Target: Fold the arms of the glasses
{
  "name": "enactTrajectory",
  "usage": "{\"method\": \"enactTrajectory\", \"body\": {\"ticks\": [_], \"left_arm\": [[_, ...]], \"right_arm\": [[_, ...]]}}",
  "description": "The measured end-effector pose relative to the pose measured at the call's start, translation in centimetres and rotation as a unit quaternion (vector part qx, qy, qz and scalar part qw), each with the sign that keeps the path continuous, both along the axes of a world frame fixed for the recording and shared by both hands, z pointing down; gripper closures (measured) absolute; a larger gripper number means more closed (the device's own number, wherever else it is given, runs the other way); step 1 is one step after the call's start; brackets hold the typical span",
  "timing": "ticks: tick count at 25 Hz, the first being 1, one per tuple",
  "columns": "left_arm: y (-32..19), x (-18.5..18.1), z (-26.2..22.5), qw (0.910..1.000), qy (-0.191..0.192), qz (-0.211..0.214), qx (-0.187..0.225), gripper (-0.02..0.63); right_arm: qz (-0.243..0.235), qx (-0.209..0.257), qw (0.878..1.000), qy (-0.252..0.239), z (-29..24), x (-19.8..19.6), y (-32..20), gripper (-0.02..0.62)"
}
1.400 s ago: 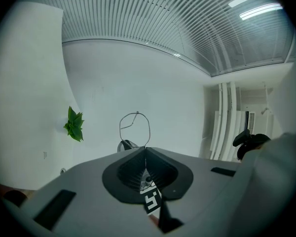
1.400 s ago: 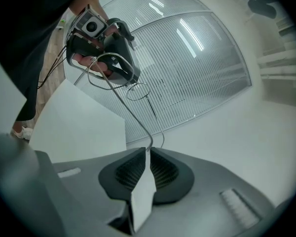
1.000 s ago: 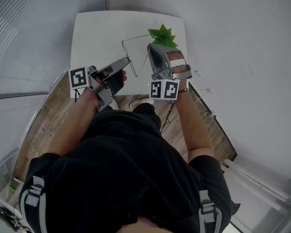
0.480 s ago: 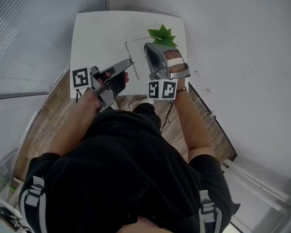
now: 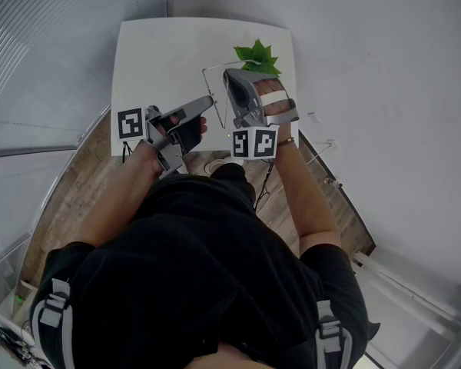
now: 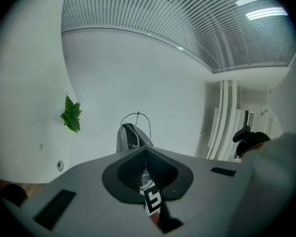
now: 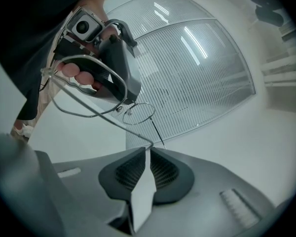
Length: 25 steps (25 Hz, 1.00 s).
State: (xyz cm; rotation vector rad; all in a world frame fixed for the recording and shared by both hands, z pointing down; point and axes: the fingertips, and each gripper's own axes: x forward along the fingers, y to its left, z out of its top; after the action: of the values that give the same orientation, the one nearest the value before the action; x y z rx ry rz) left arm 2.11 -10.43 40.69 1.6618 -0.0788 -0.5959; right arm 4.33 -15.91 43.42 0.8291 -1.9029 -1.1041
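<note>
We reach both forearms out ahead, hands close together. Our left gripper (image 5: 208, 99) angles toward the right, jaws pinched on the glasses (image 7: 120, 107). Our right gripper (image 5: 228, 74), just beside it, points far, jaws clamped on them too.

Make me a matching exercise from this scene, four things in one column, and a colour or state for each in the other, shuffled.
Things:
1 plant
2 table
3 glasses
4 floor

Colour or state:
A white
B thin wire, clamped in jaws
C brown wood
D green

Pairs: 1-D, 2-A, 3-B, 4-C
</note>
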Motion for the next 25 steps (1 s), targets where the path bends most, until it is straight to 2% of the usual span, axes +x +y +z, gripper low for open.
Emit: {"method": "enactTrajectory", "body": {"ticks": [14,25], "left_arm": [[0.1,0.2,-0.1,0.9999,0.003,0.014,0.005,0.595],[0.2,0.5,-0.3,0.9995,0.005,0.028,0.01,0.595]], "right_arm": [[-0.031,0.002,0.999,0.009,0.0,-1.9,0.4,0.554],[-0.054,0.021,0.998,0.031,0.1,-2.6,0.7,0.551]]}}
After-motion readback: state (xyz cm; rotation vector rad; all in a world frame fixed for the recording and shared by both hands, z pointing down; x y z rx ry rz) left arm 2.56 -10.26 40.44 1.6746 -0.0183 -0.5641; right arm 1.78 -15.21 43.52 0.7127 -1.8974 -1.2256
